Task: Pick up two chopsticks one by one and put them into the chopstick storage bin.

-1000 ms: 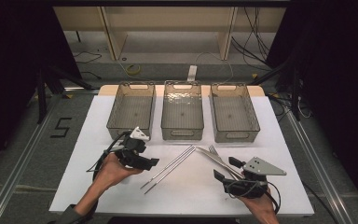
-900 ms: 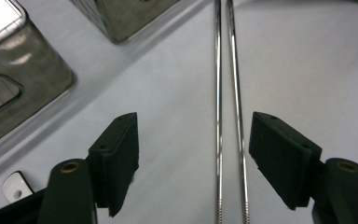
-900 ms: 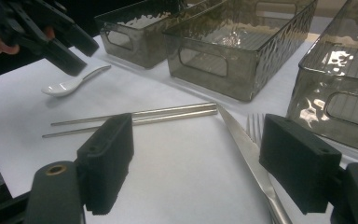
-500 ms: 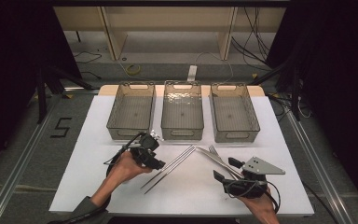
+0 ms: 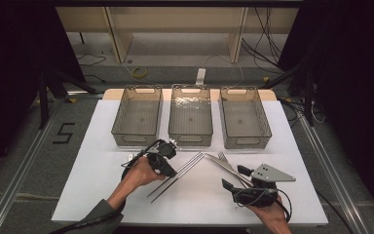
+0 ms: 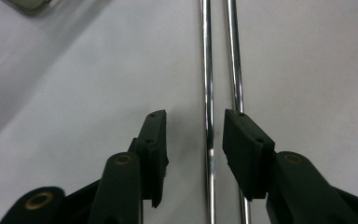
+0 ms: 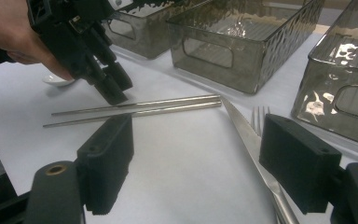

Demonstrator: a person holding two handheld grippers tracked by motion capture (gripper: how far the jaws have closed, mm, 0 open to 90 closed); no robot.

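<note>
Two metal chopsticks [image 5: 175, 176] lie mid-table, long axis toward 1 o'clock. Left gripper [image 6: 193, 140], jaws narrowing, straddles one, apparently untouched. Right gripper [image 7: 196, 163] gapes wide. Three bins [image 5: 190, 141] at 12 o'clock look empty.

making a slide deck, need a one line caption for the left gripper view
Left gripper, jaws just closing but not yet pressing, straddles one of two metal chopsticks lying on the white table.

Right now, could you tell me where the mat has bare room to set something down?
Bare mat left of the left gripper, and between chopsticks and right gripper. Crowded where knife and fork lie before the bins.
</note>
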